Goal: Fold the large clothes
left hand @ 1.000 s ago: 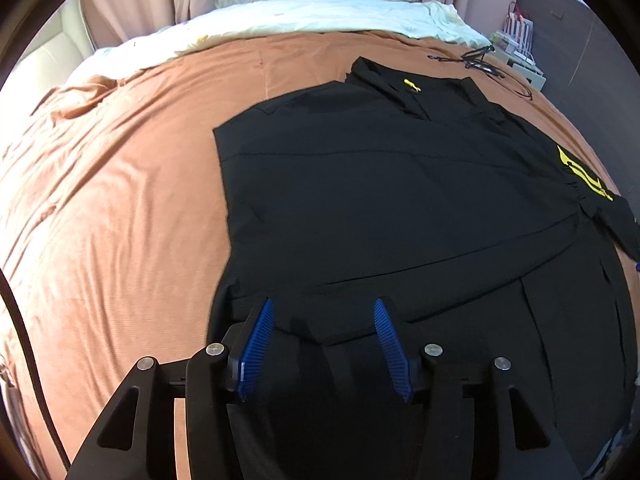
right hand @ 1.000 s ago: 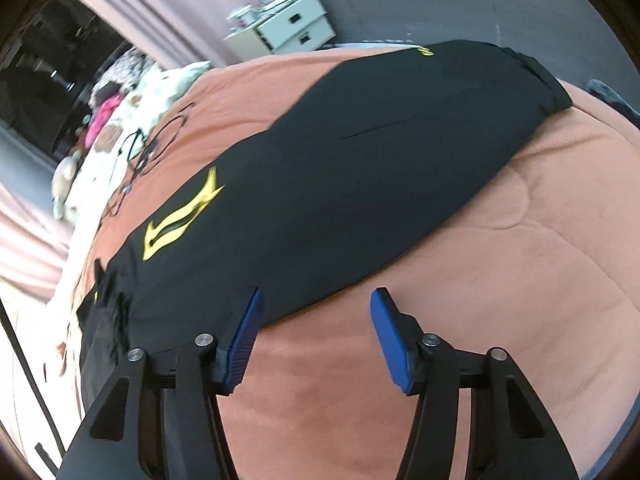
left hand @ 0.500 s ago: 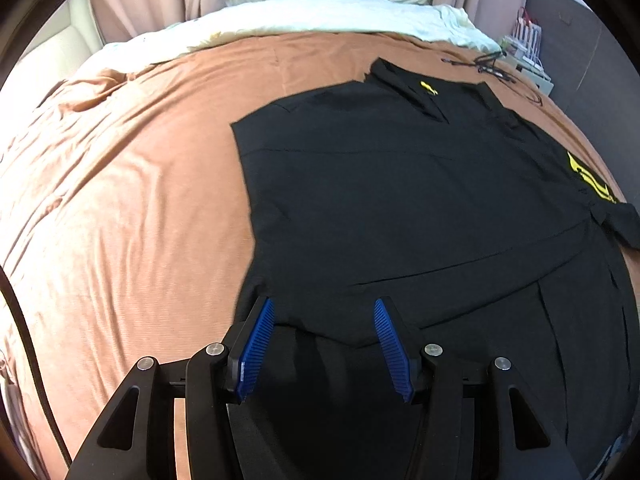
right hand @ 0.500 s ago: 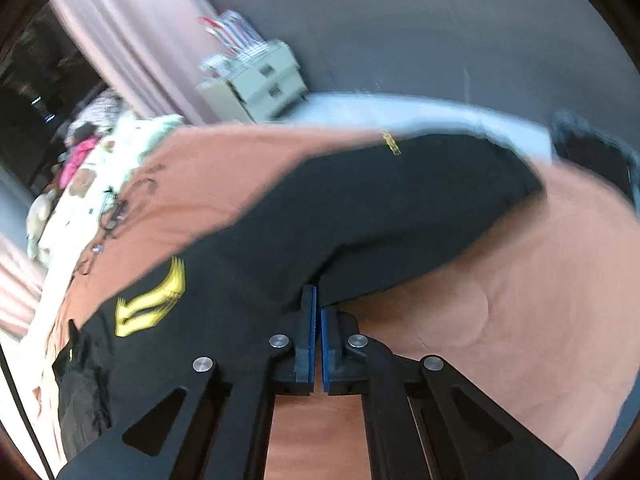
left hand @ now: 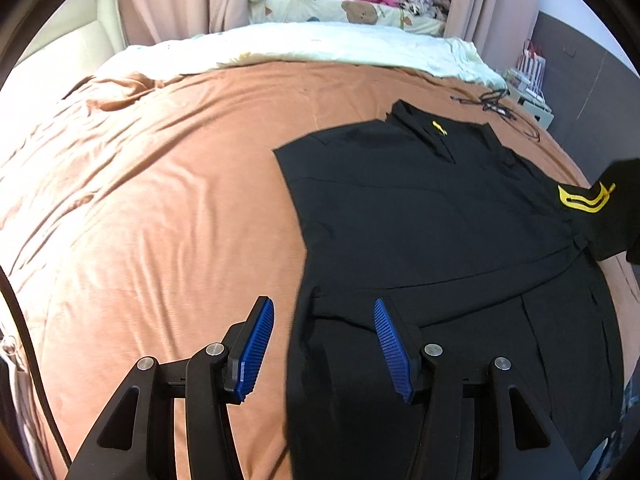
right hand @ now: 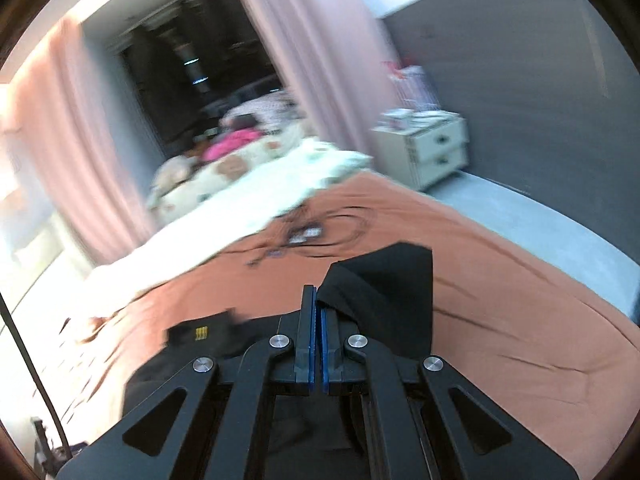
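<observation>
A large black jacket (left hand: 424, 216) with yellow marks lies spread on the brown bedspread (left hand: 160, 200). My left gripper (left hand: 324, 344) is open and hovers over the jacket's near left edge, one blue pad on each side of that edge. My right gripper (right hand: 318, 328) is shut on the jacket's black sleeve (right hand: 384, 292) and holds it lifted above the bed. The raised sleeve with its yellow emblem (left hand: 584, 200) shows at the right of the left wrist view.
A tangle of black cables (left hand: 496, 100) lies on the bedspread beyond the collar. A white quilt (left hand: 320, 48) and pillows with soft toys are at the head of the bed. A white nightstand (right hand: 432, 152) stands by the grey wall.
My right gripper closed on the sleeve and lifted it up and over toward the jacket body. My left gripper shifted left, from over the jacket to astride its left edge.
</observation>
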